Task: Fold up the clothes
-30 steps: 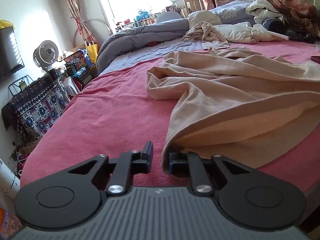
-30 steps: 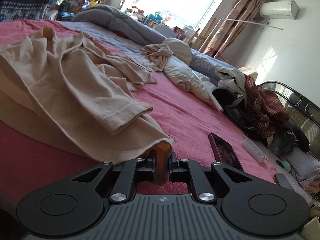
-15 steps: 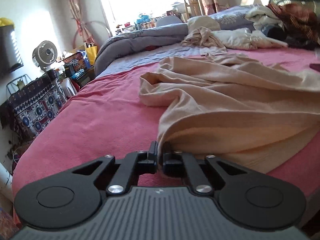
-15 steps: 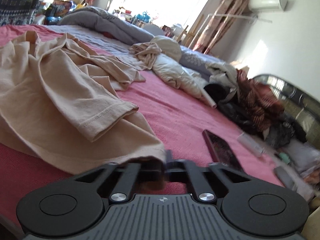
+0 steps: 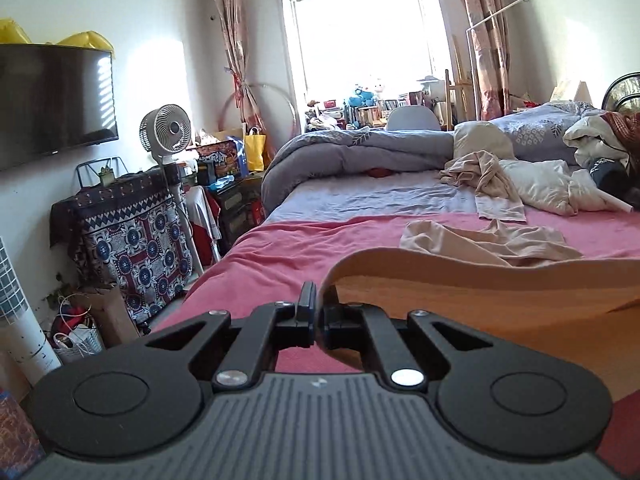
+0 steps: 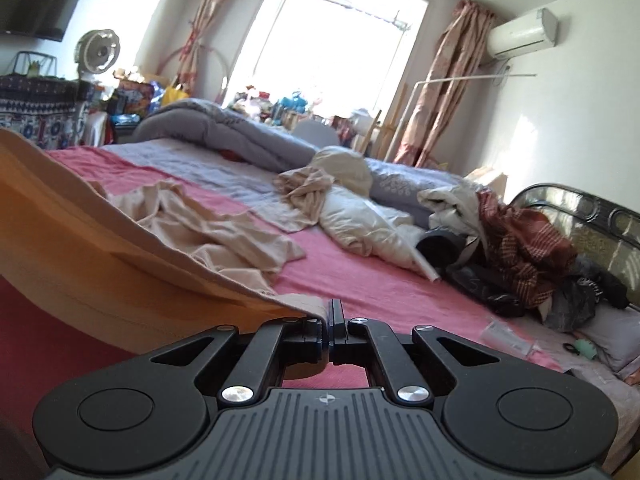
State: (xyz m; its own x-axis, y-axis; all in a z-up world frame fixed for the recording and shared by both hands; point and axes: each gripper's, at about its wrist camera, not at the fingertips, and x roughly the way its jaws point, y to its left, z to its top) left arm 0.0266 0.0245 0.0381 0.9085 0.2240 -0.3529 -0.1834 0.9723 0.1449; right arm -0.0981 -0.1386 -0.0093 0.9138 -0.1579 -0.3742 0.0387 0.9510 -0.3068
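A beige long-sleeved garment (image 5: 480, 292) lies on the pink bed cover (image 5: 280, 256). Its near hem is lifted off the bed and stretched between my two grippers. My left gripper (image 5: 318, 312) is shut on the hem's left corner. My right gripper (image 6: 326, 320) is shut on the hem's right corner, with the garment (image 6: 100, 264) running off to the left. The rest of the garment, sleeves included, trails crumpled on the bed beyond (image 6: 208, 228).
A second beige garment (image 5: 488, 172) and white bedding (image 5: 548, 184) lie further back, by a grey quilt (image 5: 360, 152). Dark and plaid clothes (image 6: 528, 248) pile by the headboard (image 6: 592, 216). A fan (image 5: 166, 132) and patterned cabinet (image 5: 132, 240) stand left of the bed.
Both grippers have risen and tilted up, lifting the garment's hem off the bed and stretching it between them. The left gripper closed on the hem during the earlier frames.
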